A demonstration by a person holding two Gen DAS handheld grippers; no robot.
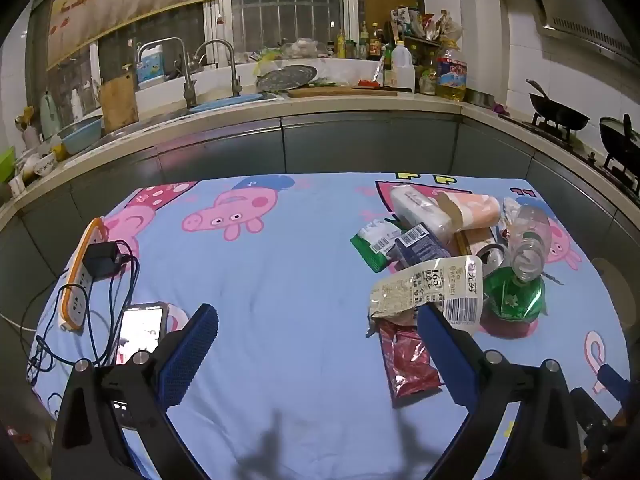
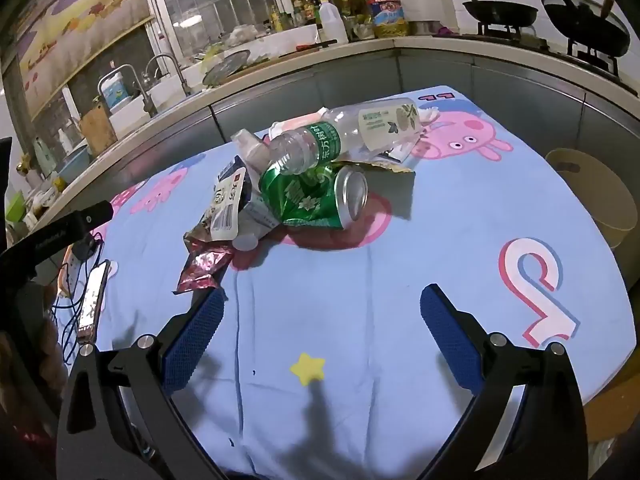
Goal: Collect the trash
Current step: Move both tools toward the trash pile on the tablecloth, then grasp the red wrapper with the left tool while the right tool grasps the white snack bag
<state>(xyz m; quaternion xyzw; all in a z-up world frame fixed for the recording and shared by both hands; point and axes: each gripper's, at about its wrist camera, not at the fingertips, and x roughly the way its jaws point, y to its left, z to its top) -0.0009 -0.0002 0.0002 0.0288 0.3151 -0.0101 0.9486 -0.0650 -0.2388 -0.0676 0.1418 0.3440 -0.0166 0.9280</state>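
A heap of trash lies on the cartoon-print cloth (image 1: 300, 280): a crushed green can (image 2: 316, 196), a clear plastic bottle with a green label (image 2: 320, 146), a second clear bottle (image 2: 384, 120), a white barcoded wrapper (image 1: 432, 288), a red foil wrapper (image 1: 408, 356) and small cartons (image 1: 416, 244). My left gripper (image 1: 316, 316) stands open over bare cloth, its right finger just in front of the white and red wrappers. My right gripper (image 2: 320, 304) is open too, short of the pile, with its left finger close to the red foil wrapper (image 2: 204, 264). Nothing sits between either pair of fingers.
A phone (image 1: 142, 330), an orange-edged power strip (image 1: 82, 272) and tangled cables lie at the cloth's left side. A beige bin (image 2: 596, 196) stands beyond the table's right edge. The kitchen counter (image 1: 320, 108) with sink, bottles and woks runs behind.
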